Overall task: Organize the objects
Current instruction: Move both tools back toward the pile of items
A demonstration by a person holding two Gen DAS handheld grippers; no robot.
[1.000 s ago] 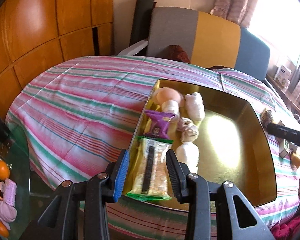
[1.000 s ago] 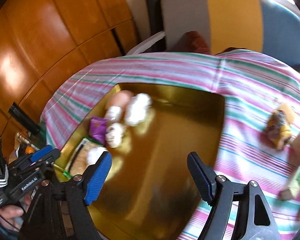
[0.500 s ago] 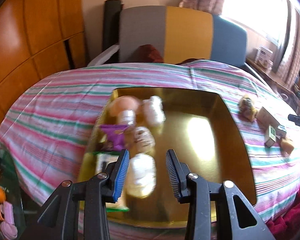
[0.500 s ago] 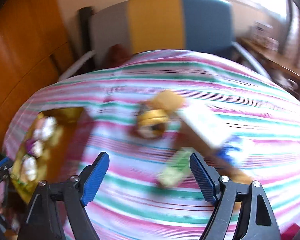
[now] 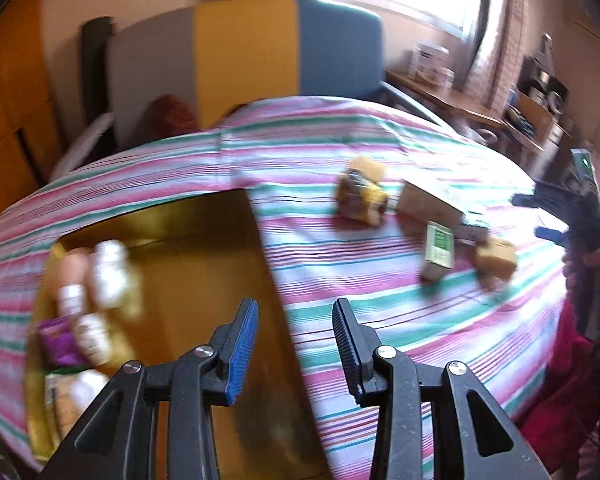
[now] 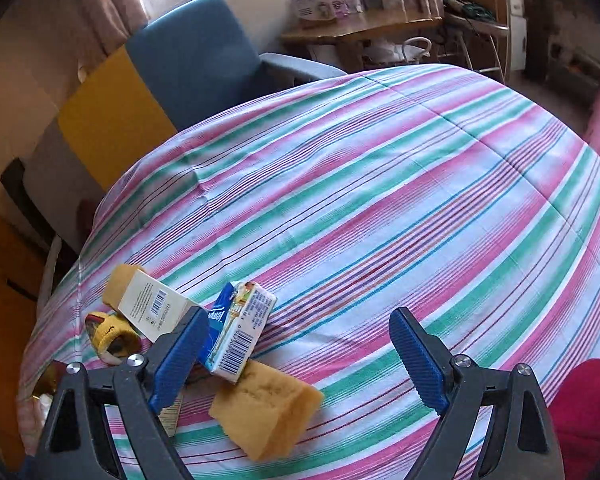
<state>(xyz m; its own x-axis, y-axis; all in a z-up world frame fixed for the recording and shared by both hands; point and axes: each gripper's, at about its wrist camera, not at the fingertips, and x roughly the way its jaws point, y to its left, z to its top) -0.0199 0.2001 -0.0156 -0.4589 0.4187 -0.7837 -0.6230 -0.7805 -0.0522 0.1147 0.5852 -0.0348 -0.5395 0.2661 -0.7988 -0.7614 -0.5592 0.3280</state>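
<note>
My right gripper (image 6: 298,320) hovers over the striped tablecloth (image 6: 380,184), its jaws opening wide with no pad pressing on anything. A blue-and-white carton (image 6: 240,332) lies just inside its left finger, resting on a yellow sponge (image 6: 264,412). A barcoded box (image 6: 152,308) and a yellow snack packet (image 6: 108,336) lie further left. My left gripper (image 5: 296,344) hangs over the right edge of the gold tray (image 5: 204,264), narrowly open and empty. In the tray's left part lie several wrapped snacks (image 5: 108,272), blurred.
In the left wrist view the loose items lie on the cloth right of the tray: the packet (image 5: 360,200), the box (image 5: 428,204), a green carton (image 5: 438,248) and the sponge (image 5: 496,258). A grey, yellow and blue chair (image 5: 244,60) stands behind the table. A desk (image 6: 360,28) stands beyond.
Both grippers have swung to the right, away from the tray's snacks toward the loose items on the cloth. The right gripper's jaws have widened. The left gripper's narrow gap looks unchanged.
</note>
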